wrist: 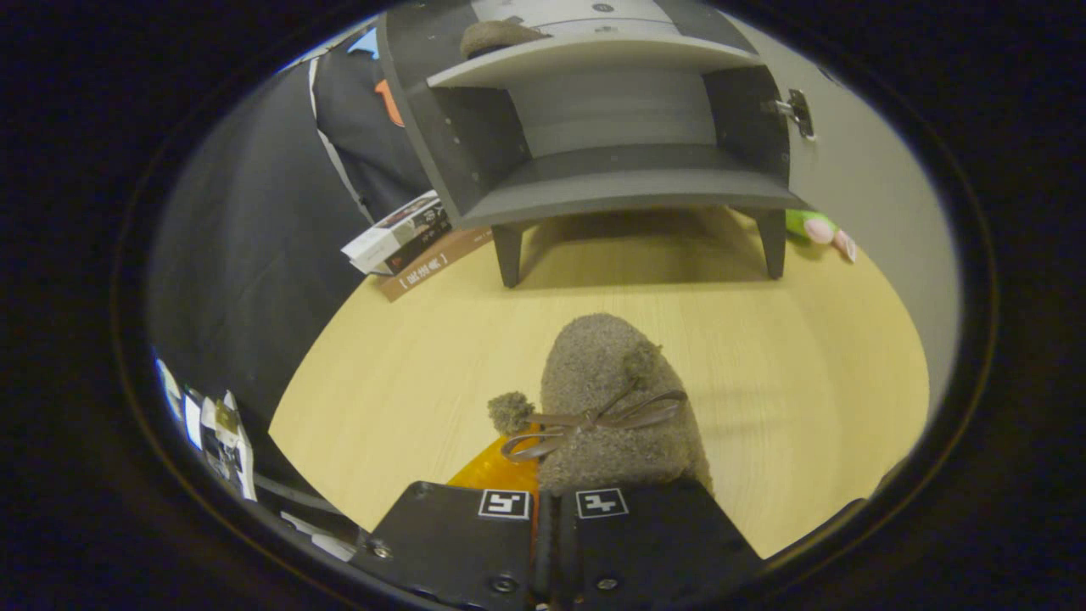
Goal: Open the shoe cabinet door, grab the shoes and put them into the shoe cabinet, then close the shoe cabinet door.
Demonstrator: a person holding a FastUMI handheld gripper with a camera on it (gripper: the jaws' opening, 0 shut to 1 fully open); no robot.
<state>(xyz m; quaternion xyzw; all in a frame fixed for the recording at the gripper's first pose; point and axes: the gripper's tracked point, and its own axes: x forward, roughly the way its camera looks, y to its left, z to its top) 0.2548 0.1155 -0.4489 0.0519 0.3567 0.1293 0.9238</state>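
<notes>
Where the gripper (553,509) meets the shoe (615,407), the view is cut off, so the contact itself is hard to make out: the two fingers stand nearly together with a thin gap between them, and the shoe's near end runs down behind their tops. It looks as if they pinch the shoe's rim, but whether both press on it I cannot tell. An orange patch (501,467) shows just left of the shoe, above the left finger; what it belongs to is unclear.

The shoe is a fuzzy brown-grey slipper, toe pointing away from the fingers, with a thin ribbon bow (594,417) across its top and a small pompom (509,412) hanging off its left side. It sits over the pale wooden floor (806,382), well short of the cabinet (611,127).

The cabinet stands beyond the shoe on short dark legs, with its front open. Its door (857,170) is swung out to the right (a metal hinge (796,110) shows at the cabinet's right edge). The lower shelf (628,182) is bare as far as can be seen. On the upper shelf lies another fuzzy brown shape (496,36), probably a second shoe, though only part of it shows.

Left of the cabinet's leg some boxes (411,242) lie stacked on the floor. Behind its right leg a green and pink thing (819,227) pokes out, mostly hidden.
</notes>
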